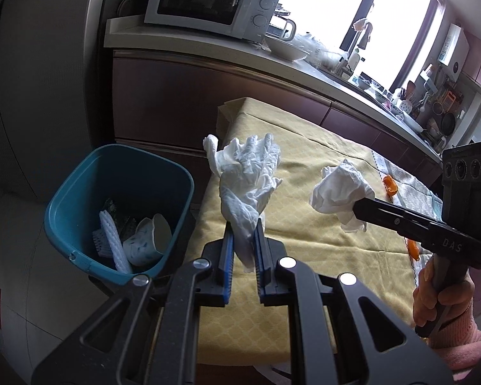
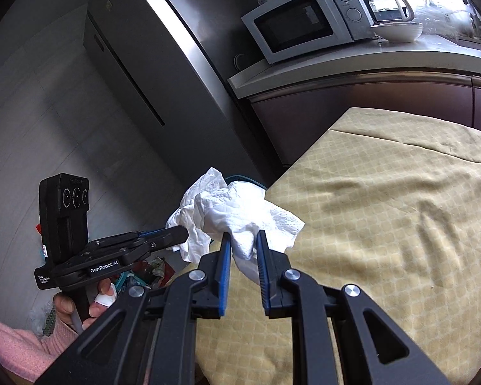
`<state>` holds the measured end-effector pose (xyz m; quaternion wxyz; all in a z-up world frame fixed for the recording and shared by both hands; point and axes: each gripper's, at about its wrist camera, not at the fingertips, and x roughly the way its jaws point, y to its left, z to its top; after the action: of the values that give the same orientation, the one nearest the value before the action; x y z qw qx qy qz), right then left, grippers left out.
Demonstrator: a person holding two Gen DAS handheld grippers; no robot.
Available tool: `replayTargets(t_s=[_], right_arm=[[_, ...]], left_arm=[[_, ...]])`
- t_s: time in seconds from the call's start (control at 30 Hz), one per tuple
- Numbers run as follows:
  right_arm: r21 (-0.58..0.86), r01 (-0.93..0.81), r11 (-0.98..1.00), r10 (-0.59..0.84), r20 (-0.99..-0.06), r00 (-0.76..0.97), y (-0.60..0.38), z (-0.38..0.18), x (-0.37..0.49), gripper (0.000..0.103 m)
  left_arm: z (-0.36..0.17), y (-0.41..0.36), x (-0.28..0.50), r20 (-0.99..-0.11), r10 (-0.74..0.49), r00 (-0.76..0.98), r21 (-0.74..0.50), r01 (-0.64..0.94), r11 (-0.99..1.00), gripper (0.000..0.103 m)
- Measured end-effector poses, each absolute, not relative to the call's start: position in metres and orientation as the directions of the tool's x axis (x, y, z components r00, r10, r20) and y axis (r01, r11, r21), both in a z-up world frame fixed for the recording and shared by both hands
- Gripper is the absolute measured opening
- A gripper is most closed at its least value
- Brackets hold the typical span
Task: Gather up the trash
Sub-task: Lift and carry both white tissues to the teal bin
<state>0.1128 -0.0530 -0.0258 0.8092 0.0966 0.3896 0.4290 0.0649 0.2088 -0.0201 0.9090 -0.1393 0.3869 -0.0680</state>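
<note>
My left gripper (image 1: pixel 244 228) is shut on a crumpled white tissue (image 1: pixel 248 173) and holds it above the table's left edge, beside a teal trash bin (image 1: pixel 80 189). The bin holds a white foam net (image 1: pixel 112 240), a paper cup (image 1: pixel 150 240) and other scraps. My right gripper (image 2: pixel 244 235) is shut on a second crumpled white tissue (image 2: pixel 240 215); in the left wrist view this tissue (image 1: pixel 340 189) hangs at the right gripper's tip (image 1: pixel 357 208) above the yellow tablecloth (image 1: pixel 304 231). Two orange scraps (image 1: pixel 390 184) (image 1: pixel 413 250) lie at the cloth's right side. In the right wrist view the left gripper (image 2: pixel 176 235) shows with its tissue (image 2: pixel 189 218).
A kitchen counter (image 1: pixel 208 48) with a microwave (image 1: pixel 208 3), a bowl (image 1: pixel 285 48) and a kettle runs behind the table. A grey fridge (image 2: pixel 150 64) stands left of it. The bin stands on the floor at the table's left.
</note>
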Motion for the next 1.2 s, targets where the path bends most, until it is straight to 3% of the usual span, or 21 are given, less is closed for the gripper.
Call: replayTargets(t_s=[1.2], right_arm=[[0.435,-0.722,0.537,0.764,-0.614,0.198,0.058,-0.025,0.143,0.015]], left_arm=[[-0.044,0.289,0.068,-0.724,-0.08,0.685,-0.287,-0.193,0.938,0.012]])
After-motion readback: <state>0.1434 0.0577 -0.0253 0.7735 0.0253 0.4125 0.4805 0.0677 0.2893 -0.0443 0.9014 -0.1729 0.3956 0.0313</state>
